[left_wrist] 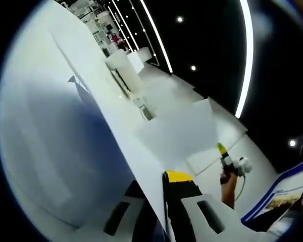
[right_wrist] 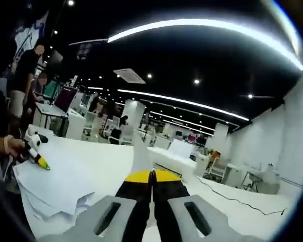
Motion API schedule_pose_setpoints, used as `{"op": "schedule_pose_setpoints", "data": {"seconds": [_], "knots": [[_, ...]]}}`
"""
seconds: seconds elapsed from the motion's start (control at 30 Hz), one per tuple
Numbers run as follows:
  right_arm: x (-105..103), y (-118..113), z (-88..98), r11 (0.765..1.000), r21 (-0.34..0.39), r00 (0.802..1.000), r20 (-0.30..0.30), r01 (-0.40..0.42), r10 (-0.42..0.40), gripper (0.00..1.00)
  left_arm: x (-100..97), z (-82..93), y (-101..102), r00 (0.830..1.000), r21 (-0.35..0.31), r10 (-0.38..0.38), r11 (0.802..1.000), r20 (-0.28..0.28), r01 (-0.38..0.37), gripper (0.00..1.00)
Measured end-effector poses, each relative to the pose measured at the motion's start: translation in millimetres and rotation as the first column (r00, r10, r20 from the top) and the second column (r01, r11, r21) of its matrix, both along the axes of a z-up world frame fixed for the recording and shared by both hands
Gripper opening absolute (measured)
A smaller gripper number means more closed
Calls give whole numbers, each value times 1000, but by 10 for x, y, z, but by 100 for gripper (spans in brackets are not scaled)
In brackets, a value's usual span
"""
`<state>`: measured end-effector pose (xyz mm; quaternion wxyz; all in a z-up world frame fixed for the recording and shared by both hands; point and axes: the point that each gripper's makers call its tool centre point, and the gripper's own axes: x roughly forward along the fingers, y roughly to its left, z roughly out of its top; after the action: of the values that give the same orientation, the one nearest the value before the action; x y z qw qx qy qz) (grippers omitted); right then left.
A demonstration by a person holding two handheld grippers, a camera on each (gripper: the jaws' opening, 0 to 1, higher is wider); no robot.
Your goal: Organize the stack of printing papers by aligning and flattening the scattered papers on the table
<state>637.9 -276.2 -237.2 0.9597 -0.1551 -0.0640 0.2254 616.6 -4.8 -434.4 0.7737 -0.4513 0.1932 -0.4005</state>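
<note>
1. The right tool [right_wrist: 152, 177] has its jaws pressed together on a thin white sheet [right_wrist: 140, 151] standing edge-on between the tips.
2. The left tool [left_wrist: 172, 182] likewise pinches a large white sheet [left_wrist: 65, 126], which hides much of its view.
3. The fanned, uneven paper stack [right_wrist: 55, 186] lies on the white table [right_wrist: 111, 156], left of the right tool.
</note>
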Motion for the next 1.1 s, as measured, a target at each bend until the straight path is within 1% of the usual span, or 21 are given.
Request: {"op": "schedule_pose_setpoints", "data": {"seconds": [0.07, 0.13, 0.17, 0.23, 0.3, 0.37, 0.4, 0.47, 0.5, 0.57, 0.6, 0.67, 0.7, 0.77, 0.83, 0.9, 0.97, 1.03, 1.07, 1.1], "knots": [[-35, 146, -7, 999, -7, 999, -3, -36, 36, 0, 0, 4, 1, 1000, -4, -1, 1000, -1, 1, 7], [-108, 375, -37, 995, -17, 995, -11, -102, 102, 0, 6, 2, 4, 1000, -7, -2, 1000, -6, 2, 7], [-178, 552, -103, 990, -33, 990, -23, -140, 139, 0, 6, 1, 4, 1000, -7, -2, 1000, -7, 2, 7], [-274, 785, -198, 978, -59, 979, -41, -200, 197, 0, 3, 4, -3, 1000, -6, -5, 1000, -6, 5, 8], [-375, 1006, -323, 963, -84, 966, -62, -254, 250, 0, -2, 13, -5, 1000, -6, -7, 1000, 1, 7, 8], [-479, 1206, -445, 945, -113, 951, -78, -307, 300, 0, -2, 19, 2, 1000, -20, -11, 1000, -6, 11, 9], [-541, 1302, -503, 934, -118, 941, -87, -336, 328, 0, 2, 21, 6, 1000, -26, -12, 1000, -9, 12, 9], [-639, 1448, -611, 920, -104, 924, -113, -377, 366, 0, 2, 30, 7, 1000, -32, -12, 999, -9, 12, 10], [-710, 1545, -706, 905, -117, 910, -133, -408, 393, 0, 2, 33, 6, 1000, -32, -12, 999, -8, 12, 10], [-797, 1675, -888, 884, -164, 897, -157, -437, 414, 0, 1, 42, 5, 1000, -35, -13, 999, -4, 13, 10], [-860, 1752, -989, 872, -164, 883, -173, -462, 436, 0, 4, 44, 6, 1000, -35, -13, 999, -3, 13, 11], [-948, 1839, -1161, 855, -178, 868, -201, -488, 453, 0, 11, 57, 12, 1000, -46, -12, 999, -4, 12, 14], [-988, 1874, -1262, 843, -197, 861, -218, -500, 460, 0, 18, 60, 21, 1000, -50, -9, 999, -5, 8, 15], [-1039, 1925, -1444, 828, -225, 852, -245, -513, 462, 0, 11, 70, 21, 1000, -60, -7, 998, -7, 7, 15], [-1050, 1965, -1595, 821, -232, 846, -270, -521, 460, 0, 5, 75, 15, 1000, -62, -8, 998, -7, 7, 15], [-1055, 2006, -1691, 818, -227, 839, -290, -528, 461, 0, 5, 74, 11, 1000, -59, -9, 998, -6, 9, 16], [-1088, 2076, -1806, 808, -230, 829, -309, -542, 467, 0, 11, 76, 13, 1000, -59, -9, 998, -3, 8, 16], [-1114, 2105, -1915, 802, -246, 826, -323, -545, 462, 0, 12, 80, 17, 1000, -63, -9, 998, -4, 9, 17], [-1154, 2116, -1971, 792, -248, 816, -336, -558, 470, 0, 12, 82, 20, 1000, -67, -10, 998, -6, 9, 17], [-1179, 2105, -2020, 785, -259, 813, -347, -563, 469, 0, 12, 87, 23, 1000, -70, -10, 997, -5, 10, 17]]}}
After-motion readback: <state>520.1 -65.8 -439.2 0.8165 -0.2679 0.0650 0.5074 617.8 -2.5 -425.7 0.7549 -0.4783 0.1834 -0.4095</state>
